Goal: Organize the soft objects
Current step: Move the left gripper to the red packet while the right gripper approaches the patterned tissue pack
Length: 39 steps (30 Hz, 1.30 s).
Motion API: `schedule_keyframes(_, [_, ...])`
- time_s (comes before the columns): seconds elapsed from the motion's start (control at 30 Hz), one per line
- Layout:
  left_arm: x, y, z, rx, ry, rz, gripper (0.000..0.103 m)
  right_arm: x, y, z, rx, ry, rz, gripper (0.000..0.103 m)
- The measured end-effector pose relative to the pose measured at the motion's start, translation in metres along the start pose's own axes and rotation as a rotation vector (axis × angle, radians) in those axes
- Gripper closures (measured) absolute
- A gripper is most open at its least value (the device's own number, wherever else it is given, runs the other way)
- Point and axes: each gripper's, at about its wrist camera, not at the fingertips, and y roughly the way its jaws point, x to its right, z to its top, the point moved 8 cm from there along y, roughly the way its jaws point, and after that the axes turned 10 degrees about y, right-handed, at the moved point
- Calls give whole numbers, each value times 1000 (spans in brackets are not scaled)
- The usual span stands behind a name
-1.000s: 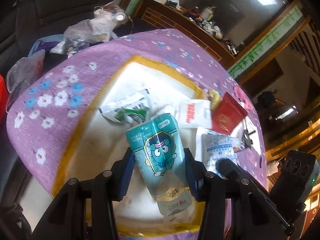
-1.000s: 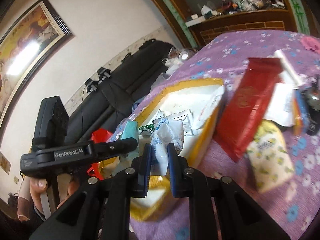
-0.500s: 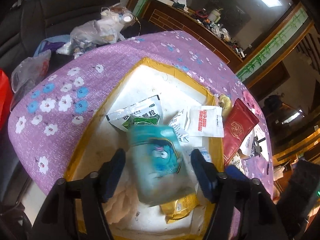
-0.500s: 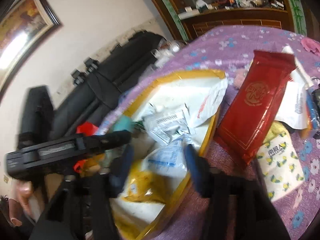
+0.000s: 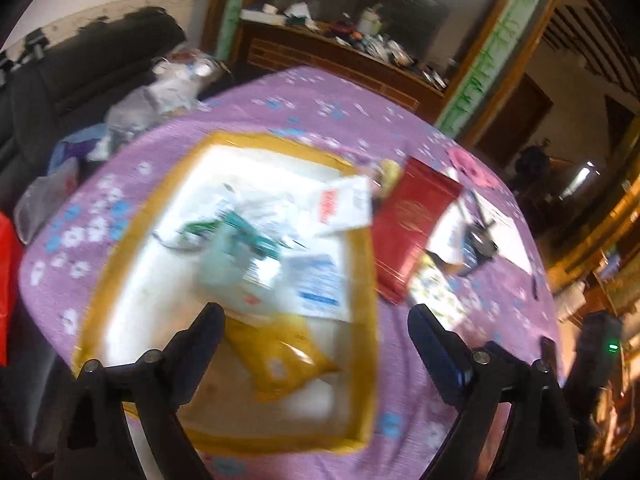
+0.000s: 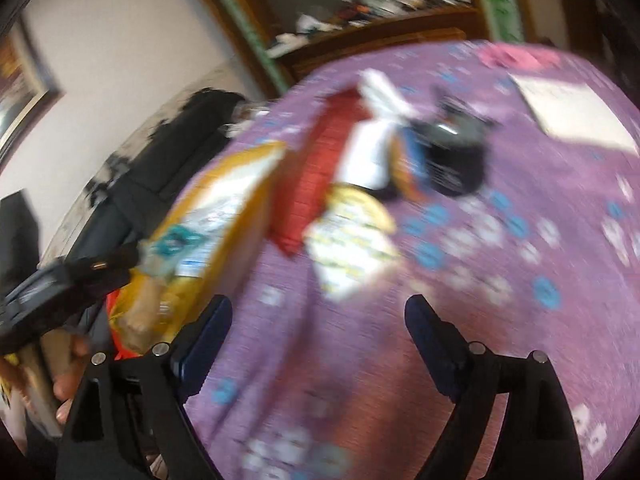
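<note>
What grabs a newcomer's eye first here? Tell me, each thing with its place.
The yellow-rimmed box in the middle of the purple flowered tablecloth, with soft packets piled inside, a teal pouch on top. Just right of the box lies a red packet, outside it. The left gripper and the right gripper both have jaws opening wide with nothing between them.

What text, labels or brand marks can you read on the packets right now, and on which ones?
None can be read; both views are motion-blurred.
White packet in the yellow-rimmed box: red print, unreadable.
Blue-and-white packet: blue print, unreadable.
Red packet: round gold emblem, no legible characters.
Teal pouch and yellow packet: smeared.
</note>
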Motion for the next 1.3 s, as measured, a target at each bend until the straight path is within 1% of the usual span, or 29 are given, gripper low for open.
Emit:
schedule_keyframes(0.03, [8, 1, -1, -9, 12, -20, 8, 9, 0, -1, -7, 13, -28, 15])
schedule_keyframes(0.13, [28, 2, -3, -23, 41, -29, 8, 28, -2, -7, -17, 27, -79, 15])
schedule_keyframes(0.2, [37, 1, -3, -15, 56, -26, 8, 36, 1, -10, -33, 35, -97, 15])
schedule_keyframes(0.3, [53, -1, -3, 8, 81, -29, 8, 35, -1, -14, -20, 7, -95, 15])
schedule_keyframes(0.4, [62, -4, -2, 37, 76, -6, 8, 37, -3, -16, -17, -9, -92, 15])
schedule_keyframes(0.47, [65, -3, -2, 42, 87, 2, 8, 36, -3, -15, -13, 2, -79, 14])
schedule_keyframes(0.57, [67, 0, -4, 24, 84, -15, 8, 35, -2, -16, -8, -12, -66, 14])
schedule_keyframes(0.67, [70, 7, -7, -18, 80, -54, 8, 35, -3, -17, 10, -13, -45, 14])
schedule_keyframes(0.87, [75, 15, -13, -58, 91, -84, 8, 35, -3, -17, 18, -22, -45, 14])
schedule_keyframes(0.97, [77, 18, -15, -68, 106, -90, 8, 35, -3, -16, 19, -12, -37, 14])
schedule_keyframes(1.13, [84, 25, -19, -94, 140, -110, 8, 38, -5, -12, 19, 24, 2, 14])
schedule_keyframes(1.3, [89, 28, -17, -98, 152, -130, 8, 38, -5, -8, 27, 32, 8, 15])
